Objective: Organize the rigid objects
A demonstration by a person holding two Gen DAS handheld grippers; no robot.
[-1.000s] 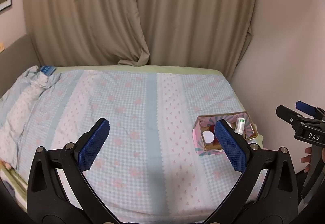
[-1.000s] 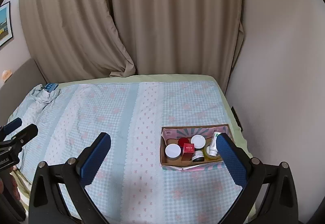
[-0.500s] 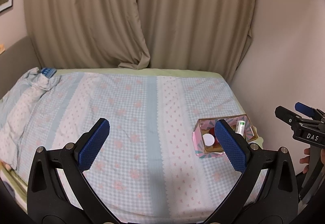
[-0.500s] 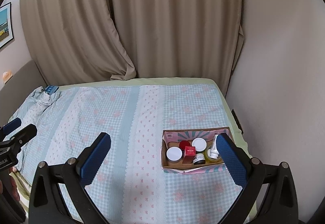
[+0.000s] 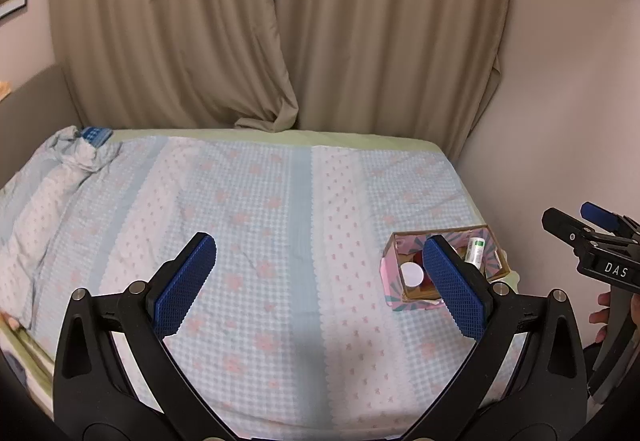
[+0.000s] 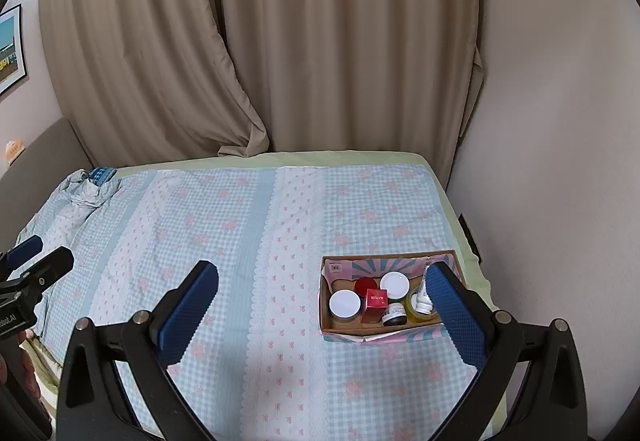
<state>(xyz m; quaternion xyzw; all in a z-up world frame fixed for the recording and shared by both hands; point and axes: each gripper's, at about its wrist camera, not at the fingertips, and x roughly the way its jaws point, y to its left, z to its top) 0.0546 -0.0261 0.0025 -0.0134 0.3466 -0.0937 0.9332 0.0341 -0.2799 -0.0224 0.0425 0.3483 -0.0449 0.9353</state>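
A cardboard box [image 6: 360, 331] with a pink patterned outside sits on the bed at the right. It holds white-lidded jars [image 6: 344, 303], a red box [image 6: 375, 303], a small dark bottle [image 6: 394, 315] and a yellow pump bottle [image 6: 418, 307]. The box also shows in the left wrist view [image 5: 408, 299]. My left gripper [image 5: 320, 277] is open and empty above the bed's middle. My right gripper [image 6: 320, 305] is open and empty, its right finger in front of the box's right end.
The bed [image 6: 240, 225] has a blue checked cover with pink flowers. A bunched pillow or quilt [image 6: 76, 197] lies at the far left. Beige curtains [image 6: 280, 41] hang behind. A wall [image 6: 560, 161] runs along the right side.
Both grippers have pulled back and up from the bed; the box looks smaller and farther. Both stay open and empty.
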